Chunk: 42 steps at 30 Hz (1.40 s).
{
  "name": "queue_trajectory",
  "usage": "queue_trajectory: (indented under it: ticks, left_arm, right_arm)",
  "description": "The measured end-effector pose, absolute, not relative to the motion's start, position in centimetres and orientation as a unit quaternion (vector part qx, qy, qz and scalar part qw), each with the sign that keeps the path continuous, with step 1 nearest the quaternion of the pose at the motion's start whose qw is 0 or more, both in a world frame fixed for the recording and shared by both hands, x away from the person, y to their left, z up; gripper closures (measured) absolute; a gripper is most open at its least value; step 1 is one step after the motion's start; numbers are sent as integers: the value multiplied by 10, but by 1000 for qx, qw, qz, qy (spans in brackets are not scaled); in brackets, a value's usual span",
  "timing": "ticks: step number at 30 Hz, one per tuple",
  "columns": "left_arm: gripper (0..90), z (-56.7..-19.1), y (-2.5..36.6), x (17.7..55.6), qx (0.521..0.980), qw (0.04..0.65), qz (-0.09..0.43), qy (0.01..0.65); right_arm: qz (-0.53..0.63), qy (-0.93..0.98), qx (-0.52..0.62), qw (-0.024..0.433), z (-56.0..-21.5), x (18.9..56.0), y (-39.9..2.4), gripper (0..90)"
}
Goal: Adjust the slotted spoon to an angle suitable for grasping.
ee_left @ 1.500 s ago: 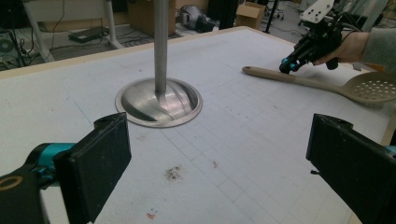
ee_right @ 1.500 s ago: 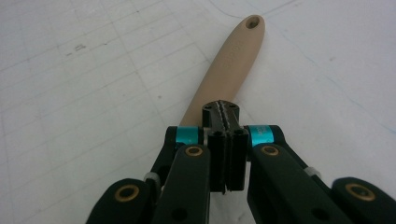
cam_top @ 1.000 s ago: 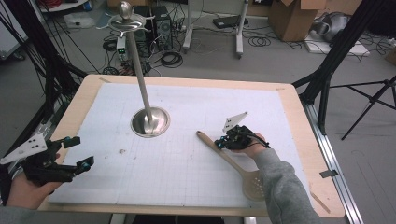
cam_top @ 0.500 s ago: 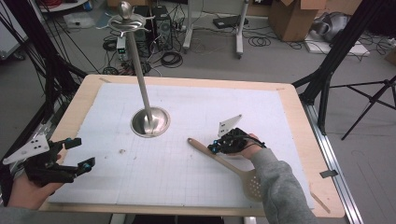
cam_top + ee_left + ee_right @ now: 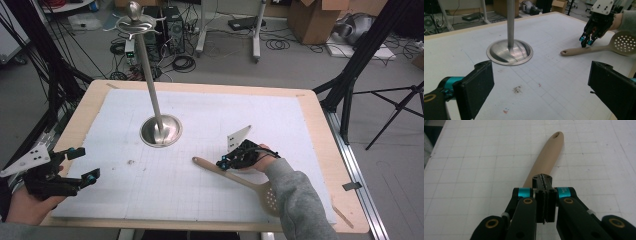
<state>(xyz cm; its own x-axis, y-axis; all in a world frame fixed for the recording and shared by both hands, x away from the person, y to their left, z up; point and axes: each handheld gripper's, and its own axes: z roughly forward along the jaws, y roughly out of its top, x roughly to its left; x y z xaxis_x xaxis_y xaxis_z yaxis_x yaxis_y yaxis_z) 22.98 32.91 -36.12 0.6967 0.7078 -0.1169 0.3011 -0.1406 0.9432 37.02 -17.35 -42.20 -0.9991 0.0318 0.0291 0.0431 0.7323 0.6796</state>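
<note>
Slotted spoon (image 5: pixel 240 175) lies under the closed hand-held gripper (image 5: pixel 223 164) — touching

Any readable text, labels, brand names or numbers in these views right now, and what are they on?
None can be read.
Small dark print on the teal band of the right tongs, right gripper view: too small and blurred to read.
Cardboard boxes on the floor, high view: no legible marking.
Slotted spoon, metal stand, white grid mat: no lettering visible.
</note>
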Motion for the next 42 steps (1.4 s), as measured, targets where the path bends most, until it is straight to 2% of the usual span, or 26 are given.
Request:
queue_trajectory:
  ticks: [7,16,24,27,39,42]
  left_arm:
    - [69,-361,329,230,733,558,182,344]
    - [69,-361,330,232,731,562,180,344]
    - [69,-358,323,239,731,568,176,335]
    - [69,-355,323,242,730,572,179,328]
    - [69,-350,318,251,718,598,166,314]
    - [69,-347,314,253,720,601,167,304]
  right_arm:
    - [-349,-937,-25,-8,-422,371,-175,900]
    - [-343,-934,-77,-53,-400,365,-198,900]
    - [-372,-919,-111,-70,-379,349,-211,900]
    - [-407,-901,-140,-56,-378,344,-217,899]
    - [-415,-884,-188,-108,-376,319,-232,865]
    - [-443,-867,-200,-105,-378,313,-239,844]
